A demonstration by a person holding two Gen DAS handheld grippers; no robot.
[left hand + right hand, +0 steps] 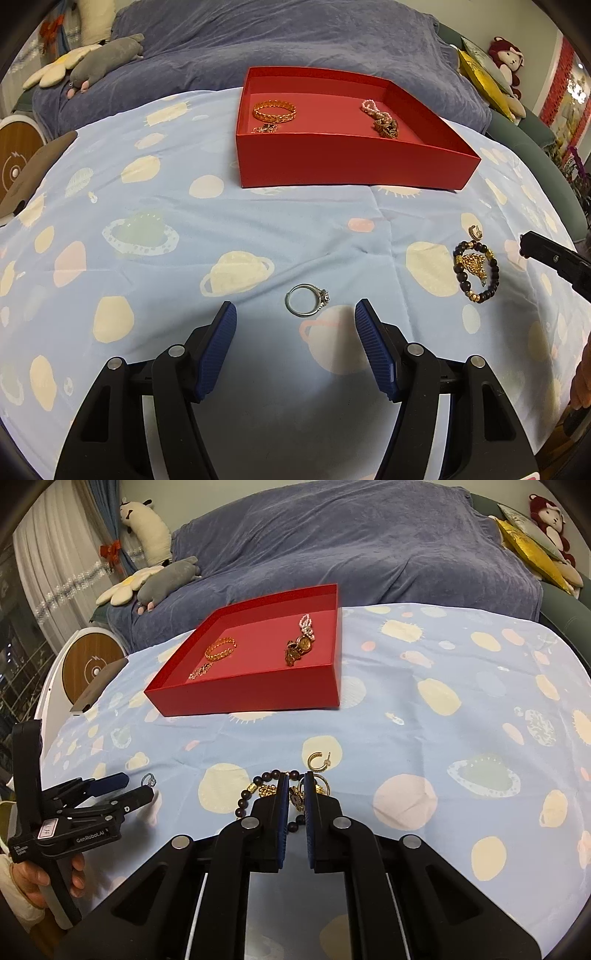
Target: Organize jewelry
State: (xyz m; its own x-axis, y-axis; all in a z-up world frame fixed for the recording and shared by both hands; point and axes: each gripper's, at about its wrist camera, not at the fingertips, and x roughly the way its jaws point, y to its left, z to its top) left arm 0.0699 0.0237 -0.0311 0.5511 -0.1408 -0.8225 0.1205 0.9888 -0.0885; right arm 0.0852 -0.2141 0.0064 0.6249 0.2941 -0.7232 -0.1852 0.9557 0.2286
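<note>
A silver ring lies on the planet-print cloth just ahead of my left gripper, whose blue pads stand wide apart with nothing between them. The ring and left gripper also show in the right wrist view. My right gripper is shut over a dark bead bracelet with a gold chain inside it. Whether it pinches any piece is hidden. A gold hoop earring lies just beyond. The red box holds a gold bangle and a pink bead strand.
A sofa under a blue-grey blanket runs behind the table, with plush toys and cushions on it. A round wooden disc and a brown flat piece sit by the table's left edge. A hand holds the left gripper.
</note>
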